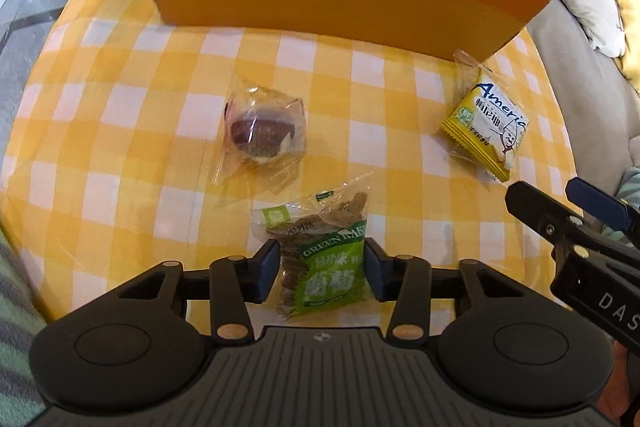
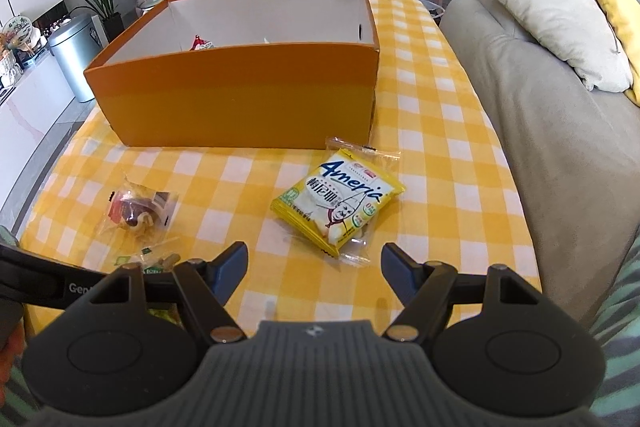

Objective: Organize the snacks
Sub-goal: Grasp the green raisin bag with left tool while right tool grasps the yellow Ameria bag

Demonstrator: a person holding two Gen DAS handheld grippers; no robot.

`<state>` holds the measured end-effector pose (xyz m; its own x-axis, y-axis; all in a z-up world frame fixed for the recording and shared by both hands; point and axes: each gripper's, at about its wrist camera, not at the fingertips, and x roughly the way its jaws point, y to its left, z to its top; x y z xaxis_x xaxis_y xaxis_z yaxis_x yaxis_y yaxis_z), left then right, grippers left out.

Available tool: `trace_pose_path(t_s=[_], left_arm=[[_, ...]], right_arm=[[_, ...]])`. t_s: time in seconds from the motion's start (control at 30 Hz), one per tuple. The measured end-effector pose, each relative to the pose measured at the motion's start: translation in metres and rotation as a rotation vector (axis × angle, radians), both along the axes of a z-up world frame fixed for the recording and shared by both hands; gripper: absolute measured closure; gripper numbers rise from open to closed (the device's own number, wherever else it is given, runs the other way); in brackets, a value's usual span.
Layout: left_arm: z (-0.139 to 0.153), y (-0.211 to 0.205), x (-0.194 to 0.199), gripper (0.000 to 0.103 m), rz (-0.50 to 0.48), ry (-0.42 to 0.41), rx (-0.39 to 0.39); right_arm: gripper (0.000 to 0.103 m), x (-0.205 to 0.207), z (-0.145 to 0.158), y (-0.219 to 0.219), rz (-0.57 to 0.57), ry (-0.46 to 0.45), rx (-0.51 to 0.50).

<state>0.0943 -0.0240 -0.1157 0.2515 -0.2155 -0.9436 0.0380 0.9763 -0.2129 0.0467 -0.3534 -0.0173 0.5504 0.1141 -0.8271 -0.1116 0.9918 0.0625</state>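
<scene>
A green raisin packet point(image 1: 332, 279) lies on the yellow checked tablecloth point(image 1: 120, 147), and my left gripper point(image 1: 321, 251) points down over it with both pads pressing its sides. Beyond it lie a chocolate cake in a clear wrapper point(image 1: 262, 131) and, to the right, a yellow cracker packet point(image 1: 486, 123). My right gripper point(image 2: 315, 253) hangs open just in front of that yellow cracker packet point(image 2: 338, 203), with nothing between its fingers. The orange box point(image 2: 240, 99) stands behind the snacks, with a red-wrapped snack point(image 2: 202, 43) inside.
A grey sofa point(image 2: 540, 107) with beige and yellow cushions runs along the table's right edge. A steel bin point(image 2: 76, 55) and plants stand on the floor to the left. The wrapped cake point(image 2: 136, 213) lies left of the right gripper.
</scene>
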Motion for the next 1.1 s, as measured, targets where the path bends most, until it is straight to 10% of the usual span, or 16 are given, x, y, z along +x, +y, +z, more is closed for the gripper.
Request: trace_pose_path(t_s=[0.83,1.1], left_arm=[[0.015,-0.022,0.026,0.064,-0.089,-0.083,-0.003],[0.014,-0.02,0.027,0.064,-0.088,-0.07,-0.02]], right_arm=[[0.028,0.074,-0.032,-0.015,-0.277,0.116,0.141],[0.047,0.085,-0.046,-0.021,-0.285,0.144,0.141]])
